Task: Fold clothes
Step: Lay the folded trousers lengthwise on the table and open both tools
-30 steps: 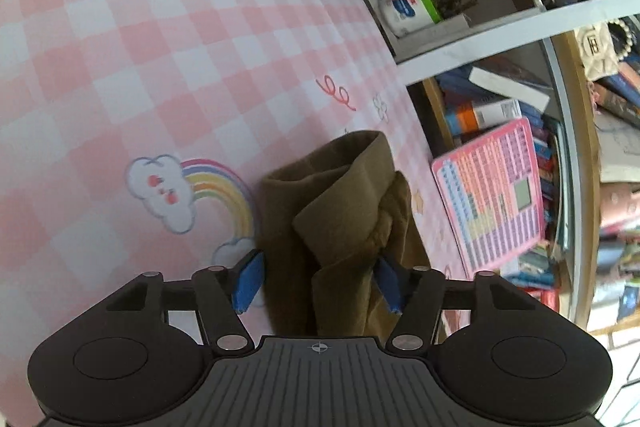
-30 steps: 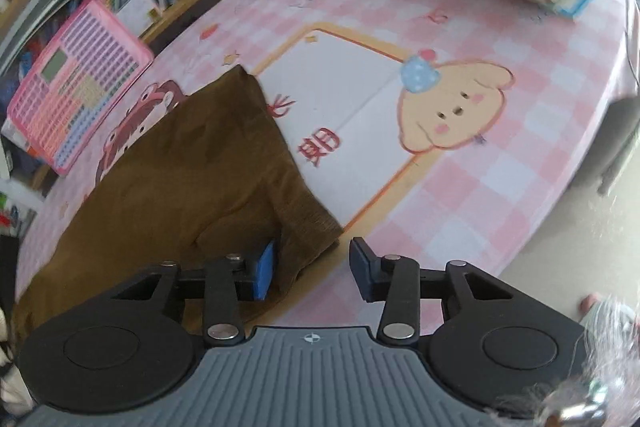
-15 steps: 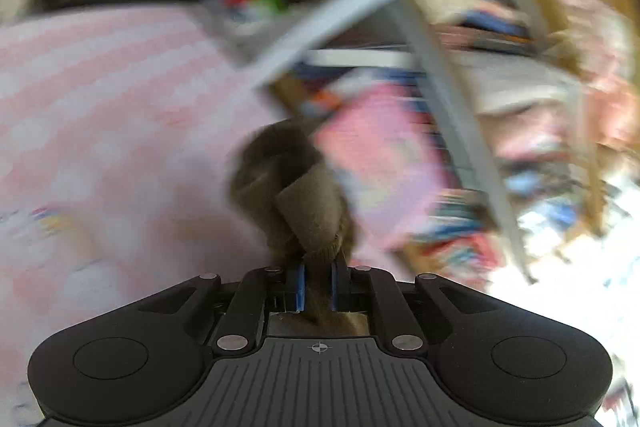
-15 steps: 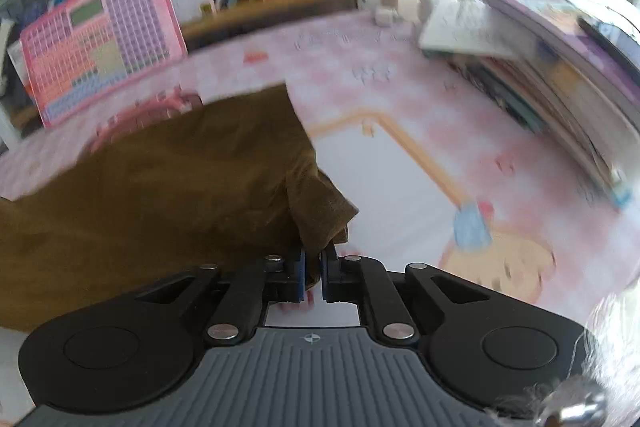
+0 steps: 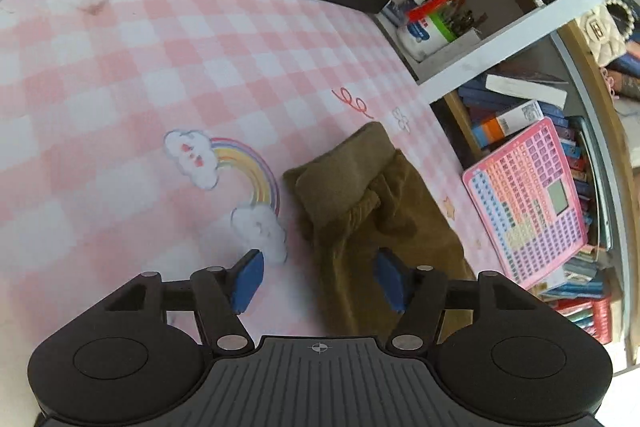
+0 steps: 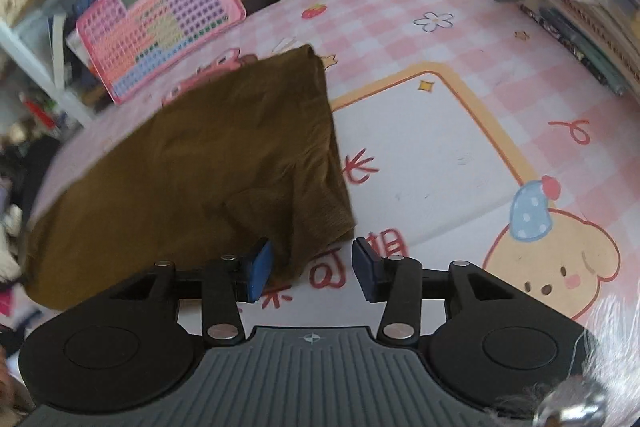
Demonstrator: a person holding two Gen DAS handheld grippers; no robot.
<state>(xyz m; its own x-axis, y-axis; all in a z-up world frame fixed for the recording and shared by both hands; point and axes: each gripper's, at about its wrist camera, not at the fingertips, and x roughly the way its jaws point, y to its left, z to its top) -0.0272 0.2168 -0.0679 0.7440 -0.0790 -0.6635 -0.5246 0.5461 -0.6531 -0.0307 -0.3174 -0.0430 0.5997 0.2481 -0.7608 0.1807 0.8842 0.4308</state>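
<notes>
Both grippers stand wide open, holding nothing. The left gripper (image 5: 318,277) hovers over one end of the brown garment (image 5: 360,211), beside the rainbow print (image 5: 240,179) on the pink checked cloth (image 5: 120,67). The right gripper (image 6: 312,267) straddles the garment's near corner.

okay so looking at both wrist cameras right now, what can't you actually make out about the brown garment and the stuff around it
- Brown garment, left wrist view: near end hidden behind the open left tongs.
- Same garment, right wrist view: left edge blurred; near corner runs behind the open right tongs.
- Pink keyboard toy: key labels too small.
- Book stack: cut off by the frame edge.
</notes>
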